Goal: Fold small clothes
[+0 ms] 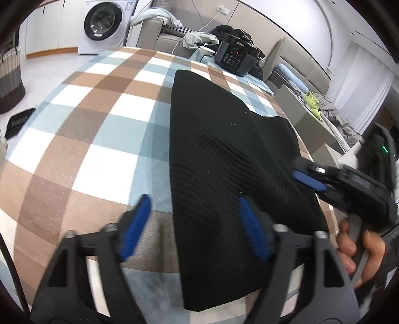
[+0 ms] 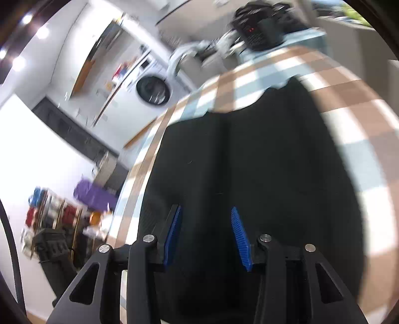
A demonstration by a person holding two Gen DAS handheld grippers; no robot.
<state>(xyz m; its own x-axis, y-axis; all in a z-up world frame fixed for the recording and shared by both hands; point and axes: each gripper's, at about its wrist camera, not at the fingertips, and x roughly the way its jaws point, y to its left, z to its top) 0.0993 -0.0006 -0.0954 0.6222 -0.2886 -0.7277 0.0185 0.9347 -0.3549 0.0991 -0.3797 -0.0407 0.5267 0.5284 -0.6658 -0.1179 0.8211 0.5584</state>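
A black ribbed knit garment lies folded lengthwise on the checked tablecloth, narrow at the far end and wider near me. My left gripper stands wide open over its near left edge: one finger over bare cloth, the other over the knit, neither pad pressing. In the right wrist view my right gripper hovers open above the black garment with nothing pinched. From the left wrist view, the right gripper reaches in over the garment's right side, held by a person's hand.
A black electric cooker stands at the table's far end beside a white bowl. Beyond are a sofa with heaped clothes, a washing machine and a striped laundry basket on the floor to the left.
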